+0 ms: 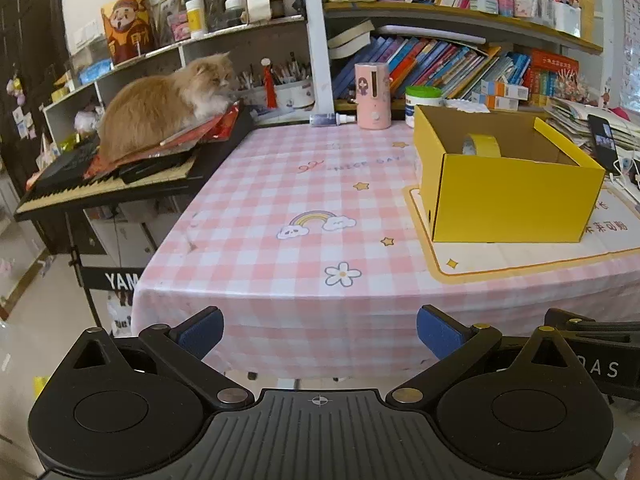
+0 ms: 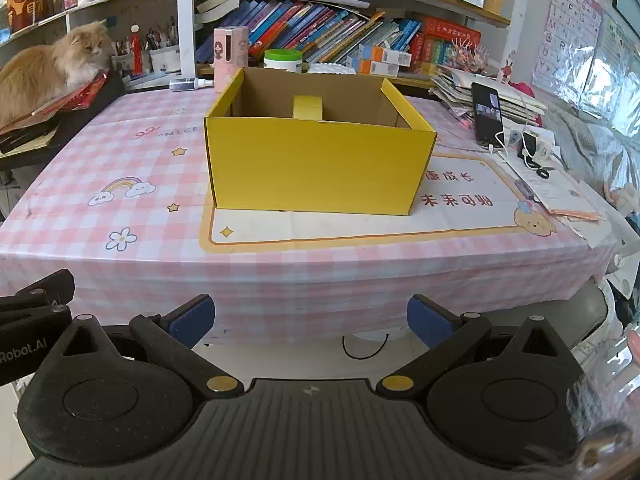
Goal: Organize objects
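- Both tongs are held off the near edge of the table [image 2: 280, 276]: the left tongs [image 1: 320, 334] and the right tongs [image 2: 311, 322] are spread wide, with nothing between the blue pads.
- A yellow cardboard box [image 2: 318, 164] is seen open-topped on a printed mat [image 2: 360, 226], with a yellow tape roll [image 1: 481, 145] standing inside.
- No loose item is seen on the checked cloth; the task is judged at a pause or near its close.
- Next, another object must be found, perhaps the pink dispenser [image 1: 373, 95] or the spray bottle [image 1: 331, 119] behind the box.
- The cat [image 1: 160, 102] on the keyboard [image 1: 104, 186] is best left undisturbed.
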`<action>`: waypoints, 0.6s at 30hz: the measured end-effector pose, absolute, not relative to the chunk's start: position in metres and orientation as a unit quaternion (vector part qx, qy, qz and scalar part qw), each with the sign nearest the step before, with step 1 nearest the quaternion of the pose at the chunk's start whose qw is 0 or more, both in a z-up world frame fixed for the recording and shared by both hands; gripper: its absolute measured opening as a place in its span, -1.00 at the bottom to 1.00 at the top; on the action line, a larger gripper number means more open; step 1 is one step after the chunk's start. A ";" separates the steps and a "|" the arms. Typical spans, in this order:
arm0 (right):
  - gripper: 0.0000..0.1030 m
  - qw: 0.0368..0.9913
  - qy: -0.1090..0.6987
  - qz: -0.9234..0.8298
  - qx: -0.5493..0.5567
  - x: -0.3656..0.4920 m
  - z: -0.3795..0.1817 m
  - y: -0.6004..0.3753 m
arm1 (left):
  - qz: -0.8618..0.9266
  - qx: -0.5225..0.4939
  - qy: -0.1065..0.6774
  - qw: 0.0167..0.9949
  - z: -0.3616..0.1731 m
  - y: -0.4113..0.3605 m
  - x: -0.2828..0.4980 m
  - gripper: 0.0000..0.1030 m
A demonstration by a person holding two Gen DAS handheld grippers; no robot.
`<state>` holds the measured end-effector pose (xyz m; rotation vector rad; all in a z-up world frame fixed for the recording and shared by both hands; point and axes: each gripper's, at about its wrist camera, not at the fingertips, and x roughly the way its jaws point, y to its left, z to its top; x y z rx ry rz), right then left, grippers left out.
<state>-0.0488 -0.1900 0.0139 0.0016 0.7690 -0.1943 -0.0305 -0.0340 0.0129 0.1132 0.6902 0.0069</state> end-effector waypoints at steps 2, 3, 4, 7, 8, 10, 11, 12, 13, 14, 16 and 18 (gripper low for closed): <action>1.00 0.922 0.374 -0.094 -0.001 -0.049 0.014 -0.189 | 0.005 0.054 0.340 0.939 0.012 -0.033 -0.030 1.00; 1.00 0.922 0.375 -0.094 -0.001 -0.049 0.013 -0.188 | 0.005 0.054 0.340 0.939 0.012 -0.033 -0.030 1.00; 1.00 0.922 0.375 -0.093 -0.002 -0.048 0.013 -0.188 | 0.006 0.054 0.340 0.939 0.012 -0.032 -0.030 1.00; 1.00 0.922 0.375 -0.093 -0.002 -0.048 0.013 -0.187 | 0.006 0.053 0.341 0.938 0.012 -0.032 -0.029 1.00; 1.00 0.922 0.376 -0.093 -0.002 -0.048 0.013 -0.187 | 0.007 0.053 0.342 0.938 0.012 -0.031 -0.029 1.00; 1.00 0.922 0.376 -0.093 -0.003 -0.048 0.013 -0.186 | 0.007 0.052 0.343 0.938 0.012 -0.031 -0.029 1.00; 1.00 0.922 0.376 -0.094 -0.003 -0.048 0.013 -0.186 | 0.008 0.052 0.344 0.938 0.012 -0.031 -0.029 1.00; 1.00 0.922 0.376 -0.094 -0.003 -0.048 0.013 -0.186 | 0.008 0.051 0.345 0.937 0.012 -0.030 -0.029 1.00; 1.00 0.922 0.376 -0.093 -0.003 -0.048 0.013 -0.186 | 0.009 0.051 0.345 0.937 0.011 -0.030 -0.029 1.00; 1.00 0.922 0.376 -0.093 -0.003 -0.048 0.013 -0.186 | 0.009 0.050 0.346 0.937 0.011 -0.029 -0.029 1.00; 1.00 0.922 0.376 -0.093 -0.004 -0.047 0.012 -0.184 | 0.010 0.049 0.348 0.936 0.011 -0.028 -0.028 1.00; 1.00 0.921 0.377 -0.092 -0.006 -0.047 0.011 -0.183 | 0.010 0.048 0.349 0.936 0.011 -0.028 -0.029 1.00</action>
